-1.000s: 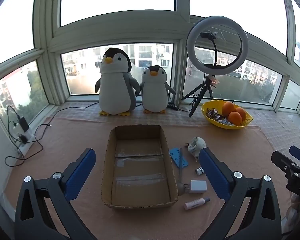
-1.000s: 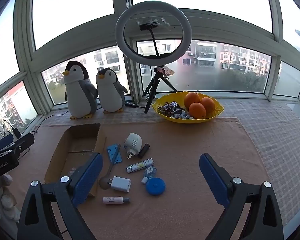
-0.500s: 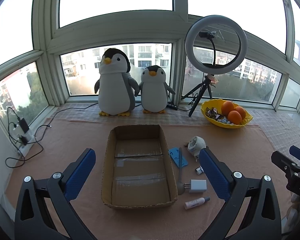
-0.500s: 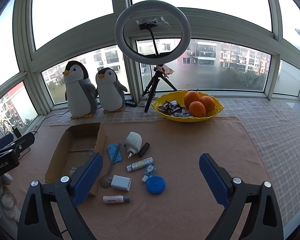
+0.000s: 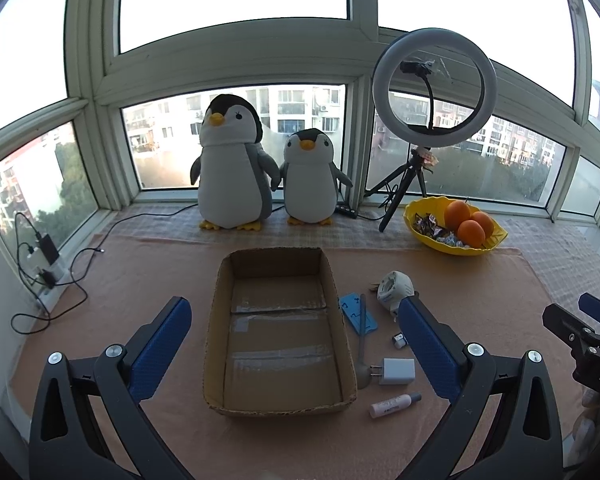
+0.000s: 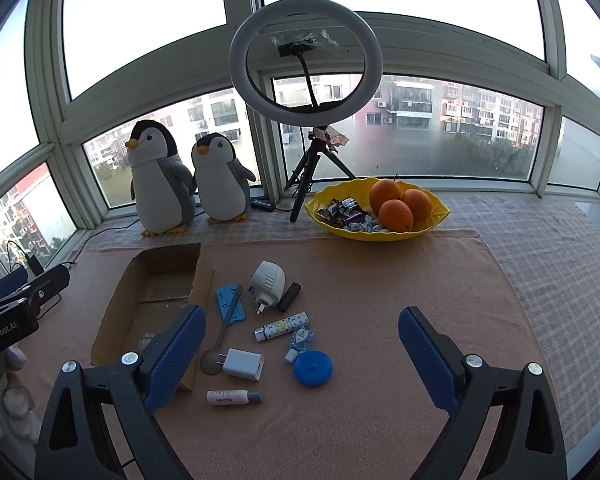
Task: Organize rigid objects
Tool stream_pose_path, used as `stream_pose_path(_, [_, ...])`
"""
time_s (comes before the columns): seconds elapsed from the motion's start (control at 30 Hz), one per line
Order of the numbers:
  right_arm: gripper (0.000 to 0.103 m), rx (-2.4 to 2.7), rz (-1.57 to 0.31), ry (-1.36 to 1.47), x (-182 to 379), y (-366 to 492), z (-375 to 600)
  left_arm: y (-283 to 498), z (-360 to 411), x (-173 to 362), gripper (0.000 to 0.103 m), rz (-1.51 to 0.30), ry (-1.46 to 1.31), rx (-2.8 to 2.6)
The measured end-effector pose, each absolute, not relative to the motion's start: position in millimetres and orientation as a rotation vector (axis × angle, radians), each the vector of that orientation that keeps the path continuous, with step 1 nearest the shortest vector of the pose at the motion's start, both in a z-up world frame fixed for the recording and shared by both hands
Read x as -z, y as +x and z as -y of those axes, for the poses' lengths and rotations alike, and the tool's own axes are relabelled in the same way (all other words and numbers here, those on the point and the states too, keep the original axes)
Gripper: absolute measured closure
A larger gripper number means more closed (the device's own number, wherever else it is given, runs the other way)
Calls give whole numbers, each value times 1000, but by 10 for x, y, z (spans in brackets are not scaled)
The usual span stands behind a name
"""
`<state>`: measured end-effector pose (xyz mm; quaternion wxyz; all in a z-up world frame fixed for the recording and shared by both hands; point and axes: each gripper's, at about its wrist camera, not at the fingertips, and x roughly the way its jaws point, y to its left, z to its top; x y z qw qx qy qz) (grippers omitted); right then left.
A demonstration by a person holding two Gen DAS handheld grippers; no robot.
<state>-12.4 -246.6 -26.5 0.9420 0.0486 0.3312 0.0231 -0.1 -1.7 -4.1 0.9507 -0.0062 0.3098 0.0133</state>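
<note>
Both grippers are hanging wide open and holding nothing: the left gripper [image 5: 290,344] is hovering over the open brown cardboard box [image 5: 280,330], the right gripper [image 6: 302,354] over the scattered small items. Compared with a second ago, the views are shifting only slightly and no item is moving, so in my judgement the sorting is not yet begun. The box is lying empty on the peach cloth-covered table [image 6: 380,280]. Just beside its right wall are lying a grey spoon [image 6: 222,334] across a blue plastic card [image 6: 230,304], a white square plug charger [image 6: 242,364], a white round adapter [image 6: 268,280], a black cylinder [image 6: 289,297], a patterned tube [image 6: 282,326], a blue round disc [image 6: 313,367] and a small pink-and-white bottle [image 6: 233,397]. The spoon overlapping the card is likely to complicate picking either. A yellow fruit bowl [image 6: 432,222] is standing well apart, behind.
</note>
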Motion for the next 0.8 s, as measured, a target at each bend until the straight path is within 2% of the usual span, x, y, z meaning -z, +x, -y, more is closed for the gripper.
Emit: stream_pose_path(0.8, [8, -42, -685, 106, 254, -108, 2487, 20, 53, 54, 0, -636, -8, -25])
